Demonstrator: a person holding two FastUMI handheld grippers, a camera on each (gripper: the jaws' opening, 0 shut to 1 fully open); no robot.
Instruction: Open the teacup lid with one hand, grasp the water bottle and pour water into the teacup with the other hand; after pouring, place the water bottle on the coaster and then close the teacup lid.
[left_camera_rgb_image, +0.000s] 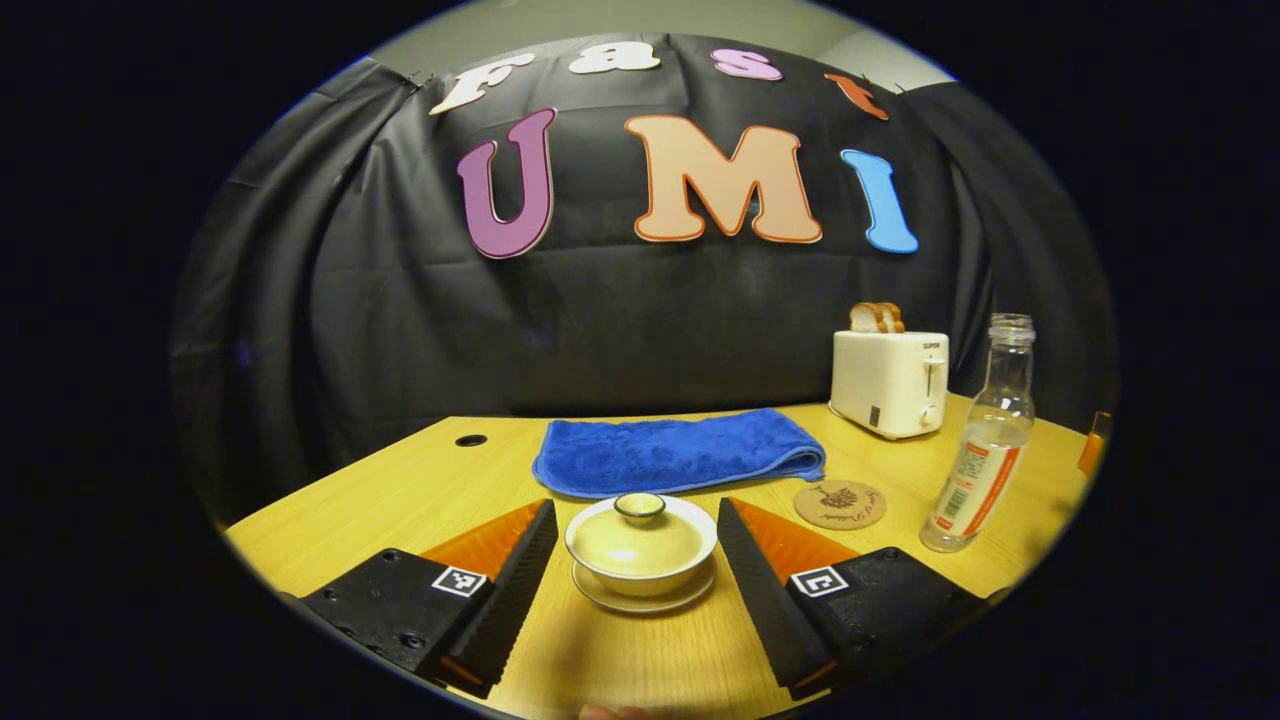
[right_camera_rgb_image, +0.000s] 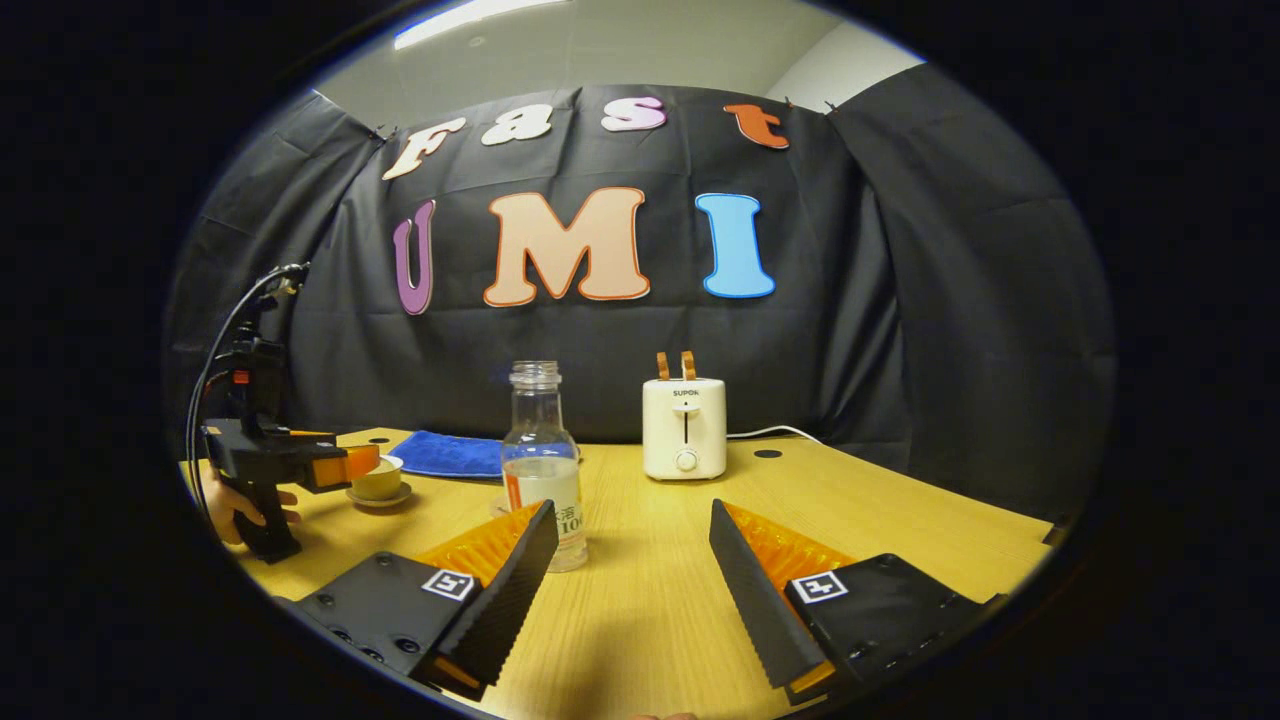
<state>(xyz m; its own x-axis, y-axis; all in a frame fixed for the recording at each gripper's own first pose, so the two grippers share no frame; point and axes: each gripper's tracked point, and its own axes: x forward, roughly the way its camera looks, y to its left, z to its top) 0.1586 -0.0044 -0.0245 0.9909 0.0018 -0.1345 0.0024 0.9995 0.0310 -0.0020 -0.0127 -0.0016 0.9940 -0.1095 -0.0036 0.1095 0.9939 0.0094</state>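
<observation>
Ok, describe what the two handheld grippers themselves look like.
Each gripper has two wedge-shaped fingers with ribbed inner faces, mounted on black blocks that carry square black-and-white tags. That holds for the left gripper and the right gripper. Seen from the right gripper view, the left one is a black pistol-grip unit with an orange front part and a black cable looping up.

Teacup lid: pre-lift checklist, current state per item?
1. Lid seated on teacup: ok.
2. Left hand-held gripper open, fingers either side of cup, not touching: ok.
3. Right hand-held gripper open, facing water bottle, which sits left of its centre line: not ok.
4. Bottle upright, uncapped, part full: ok.
5. Coaster free for bottle: ok.
6. Gripper height lined up with the lid knob: cannot tell.
</observation>
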